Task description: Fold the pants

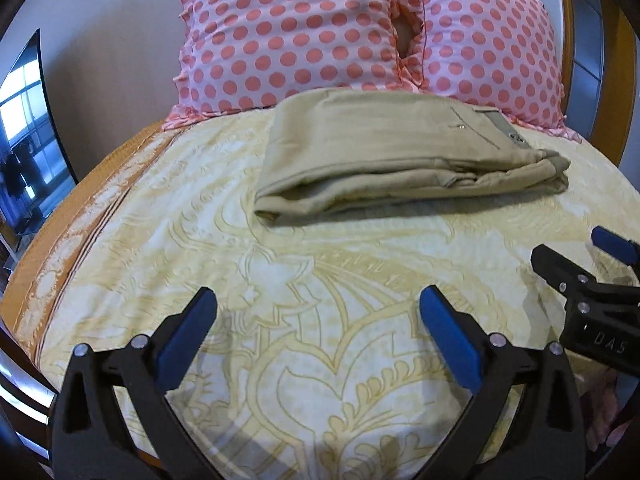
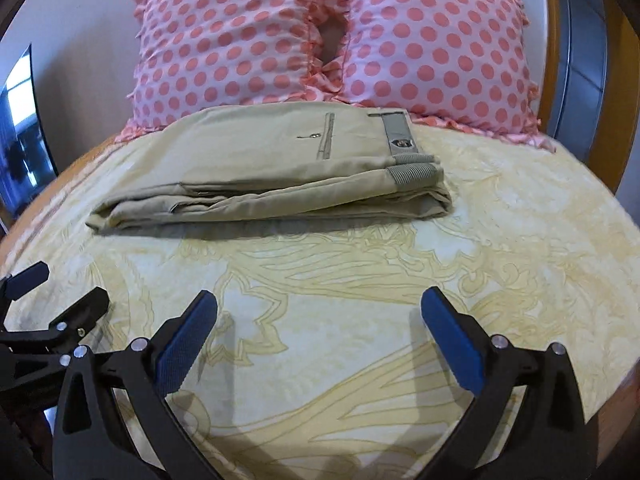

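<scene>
Beige pants (image 1: 384,152) lie folded in a flat stack on the bed, just in front of the pillows; the waistband end points right. They also show in the right wrist view (image 2: 280,168). My left gripper (image 1: 316,304) is open and empty, above the bedspread, well short of the pants. My right gripper (image 2: 318,304) is open and empty too, likewise short of the pants. The right gripper also shows at the right edge of the left wrist view (image 1: 576,256). The left gripper shows at the left edge of the right wrist view (image 2: 60,288).
Two pink polka-dot pillows (image 1: 288,36) (image 2: 432,48) stand against the headboard behind the pants. The yellow patterned bedspread (image 1: 320,360) covers the bed. A dark screen (image 1: 28,136) stands at the left beyond the bed edge. A wooden bed frame (image 2: 624,152) curves at the right.
</scene>
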A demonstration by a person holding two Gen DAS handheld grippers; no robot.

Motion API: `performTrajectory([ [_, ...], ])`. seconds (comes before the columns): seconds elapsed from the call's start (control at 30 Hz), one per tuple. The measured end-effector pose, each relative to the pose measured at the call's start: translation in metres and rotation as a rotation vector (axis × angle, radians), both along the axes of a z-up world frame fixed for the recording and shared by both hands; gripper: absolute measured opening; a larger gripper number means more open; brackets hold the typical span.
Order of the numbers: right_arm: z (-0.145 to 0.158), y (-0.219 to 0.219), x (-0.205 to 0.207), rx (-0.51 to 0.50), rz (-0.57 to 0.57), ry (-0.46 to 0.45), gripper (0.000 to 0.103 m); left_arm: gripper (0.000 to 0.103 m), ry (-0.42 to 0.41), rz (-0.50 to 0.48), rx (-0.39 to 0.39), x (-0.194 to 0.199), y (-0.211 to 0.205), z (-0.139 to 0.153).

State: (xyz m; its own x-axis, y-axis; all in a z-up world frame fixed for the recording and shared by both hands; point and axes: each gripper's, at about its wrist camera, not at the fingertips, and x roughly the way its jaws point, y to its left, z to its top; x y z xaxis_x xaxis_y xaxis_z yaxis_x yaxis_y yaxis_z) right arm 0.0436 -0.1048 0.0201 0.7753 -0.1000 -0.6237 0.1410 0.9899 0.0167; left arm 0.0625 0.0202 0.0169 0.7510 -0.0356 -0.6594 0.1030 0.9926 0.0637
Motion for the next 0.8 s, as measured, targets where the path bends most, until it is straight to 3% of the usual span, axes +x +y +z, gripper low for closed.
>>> performTrajectory([
  [0.17,-0.0066,0.0034,-0.0003,0.008,-0.004,0.016,0.102,0.101,0.007,0.007,-0.056,-0.0006,0.0081,-0.003],
  [0.37,-0.0086,0.0061,-0.004,0.001,-0.015,0.002,0.102,0.101,-0.03,0.034,-0.059,-0.0051,0.0066,-0.0054],
  [0.8,-0.0086,0.006,-0.0042,0.001,-0.023,-0.006,0.102,0.101,-0.03,0.035,-0.058,-0.0042,0.0068,-0.0044],
])
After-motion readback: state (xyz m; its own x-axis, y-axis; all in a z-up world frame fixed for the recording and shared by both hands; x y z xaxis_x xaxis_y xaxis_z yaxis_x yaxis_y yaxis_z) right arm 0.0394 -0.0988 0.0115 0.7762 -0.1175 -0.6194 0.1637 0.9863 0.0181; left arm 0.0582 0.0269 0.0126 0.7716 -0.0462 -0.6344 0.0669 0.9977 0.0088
